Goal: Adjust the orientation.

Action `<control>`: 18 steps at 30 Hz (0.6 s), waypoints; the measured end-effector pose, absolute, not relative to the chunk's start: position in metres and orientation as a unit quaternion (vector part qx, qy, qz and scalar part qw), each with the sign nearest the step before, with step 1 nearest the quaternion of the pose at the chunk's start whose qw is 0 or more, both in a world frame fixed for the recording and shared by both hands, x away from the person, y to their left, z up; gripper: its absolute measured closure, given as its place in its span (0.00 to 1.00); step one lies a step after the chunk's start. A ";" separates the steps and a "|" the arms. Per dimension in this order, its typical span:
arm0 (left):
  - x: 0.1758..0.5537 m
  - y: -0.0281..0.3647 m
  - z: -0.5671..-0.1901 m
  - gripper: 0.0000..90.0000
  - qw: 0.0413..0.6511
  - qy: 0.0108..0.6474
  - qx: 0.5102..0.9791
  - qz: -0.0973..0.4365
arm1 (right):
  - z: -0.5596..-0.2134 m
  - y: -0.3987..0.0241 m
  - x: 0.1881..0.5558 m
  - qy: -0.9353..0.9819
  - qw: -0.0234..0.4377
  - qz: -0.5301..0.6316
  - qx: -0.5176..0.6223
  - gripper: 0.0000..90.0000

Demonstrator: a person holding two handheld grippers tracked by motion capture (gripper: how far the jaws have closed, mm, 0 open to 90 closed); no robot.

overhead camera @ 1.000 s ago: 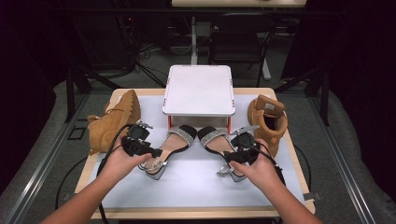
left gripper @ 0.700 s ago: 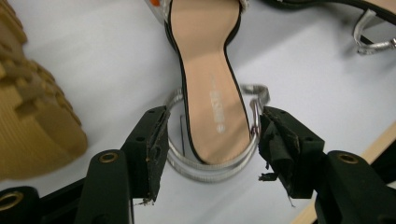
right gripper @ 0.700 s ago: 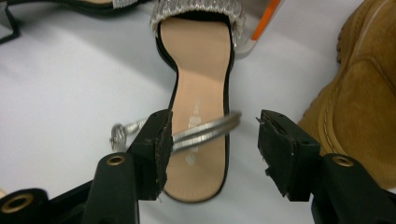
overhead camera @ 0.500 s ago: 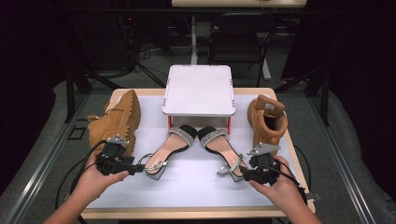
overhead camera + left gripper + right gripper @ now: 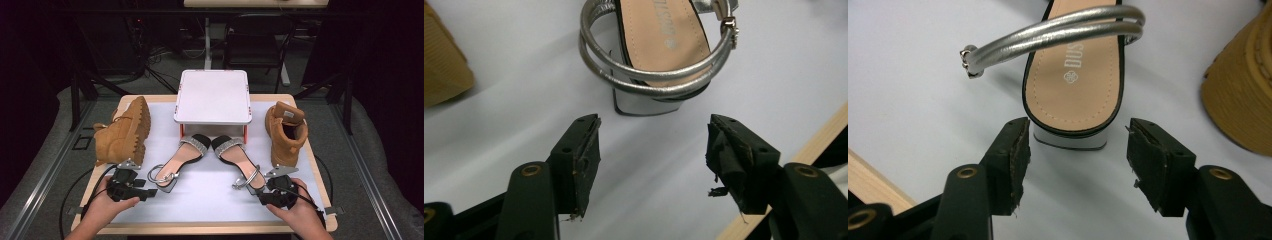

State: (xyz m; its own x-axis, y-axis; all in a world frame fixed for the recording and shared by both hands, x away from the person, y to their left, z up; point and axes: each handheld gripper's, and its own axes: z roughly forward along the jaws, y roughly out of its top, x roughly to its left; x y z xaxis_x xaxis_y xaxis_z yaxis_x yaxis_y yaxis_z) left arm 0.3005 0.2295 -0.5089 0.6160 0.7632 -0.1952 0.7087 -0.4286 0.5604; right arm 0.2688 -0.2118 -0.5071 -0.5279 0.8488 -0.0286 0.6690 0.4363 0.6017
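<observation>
The white-topped table (image 5: 210, 200) carries two sandals (image 5: 182, 157) and two boots (image 5: 122, 132) (tan) and a raised tray (image 5: 212, 97).

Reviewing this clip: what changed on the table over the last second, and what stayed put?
Both hands drew back from the sandals toward the near table edge. The left gripper let go of the left sandal and the right gripper of the right sandal; both now stand open, empty, just short of the heels, the jaws having just opened a little further. Sandals, both boots and the white stand kept their places.
</observation>
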 end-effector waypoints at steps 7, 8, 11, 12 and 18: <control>0.306 0.213 -0.519 0.40 0.300 0.421 0.854 0.059 | -0.521 -0.212 0.274 0.831 0.163 0.273 0.457 0.45; 0.306 0.212 -0.520 0.40 0.298 0.421 0.854 0.062 | -0.522 -0.212 0.274 0.831 0.162 0.272 0.457 0.45; 0.310 0.208 -0.522 0.40 0.300 0.419 0.855 0.063 | -0.526 -0.211 0.277 0.830 0.161 0.275 0.457 0.45; 0.311 0.207 -0.523 0.42 0.299 0.416 0.857 0.062 | -0.527 -0.210 0.277 0.830 0.159 0.276 0.458 0.47; 0.312 0.202 -0.522 0.49 0.291 0.415 0.860 0.064 | -0.528 -0.206 0.278 0.827 0.157 0.270 0.468 0.50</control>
